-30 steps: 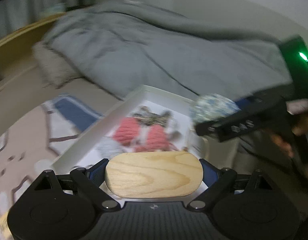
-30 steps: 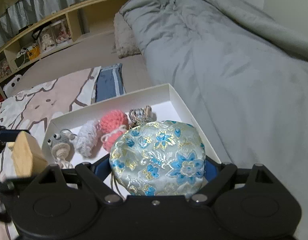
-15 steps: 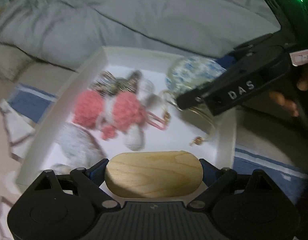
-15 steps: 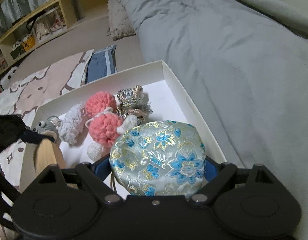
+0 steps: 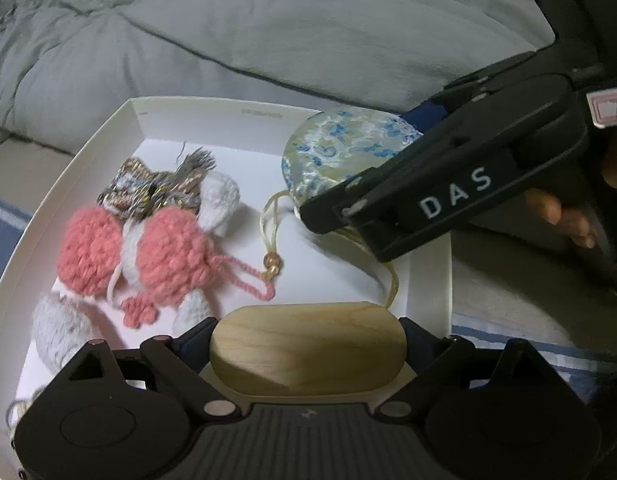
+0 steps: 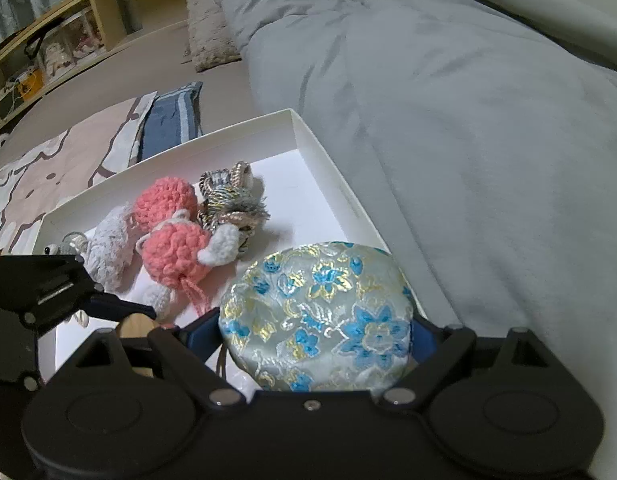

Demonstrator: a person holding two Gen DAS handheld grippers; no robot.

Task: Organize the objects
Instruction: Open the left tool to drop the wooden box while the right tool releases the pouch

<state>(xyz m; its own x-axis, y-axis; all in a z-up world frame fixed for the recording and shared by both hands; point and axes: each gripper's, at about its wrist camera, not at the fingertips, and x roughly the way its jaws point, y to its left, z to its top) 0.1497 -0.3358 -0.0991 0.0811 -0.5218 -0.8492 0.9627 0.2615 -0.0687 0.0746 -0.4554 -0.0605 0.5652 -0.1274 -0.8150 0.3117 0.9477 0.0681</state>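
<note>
Bedding frames a shallow white box (image 5: 84,160) lying on the bed beside a rumpled grey duvet (image 5: 268,28). At the box's left end lie a fuzzy grey toy (image 5: 58,328) and a pink crocheted toy (image 5: 148,252), with a bundle of metallic cord (image 5: 156,188) touching the pink one on the far side. In the near middle, the left gripper (image 5: 306,354) has its fingers pinched on a rounded wooden block (image 5: 306,354), held low over the box's near edge. To the right, the right gripper (image 6: 314,338) clamps a round brocade pouch (image 6: 314,320) with blue and gold flowers over the box's right end, its yellow drawstring (image 5: 268,232) trailing onto the white floor of the box. A patterned blanket (image 6: 48,160) and wooden shelving (image 6: 48,48) lie beyond.
</note>
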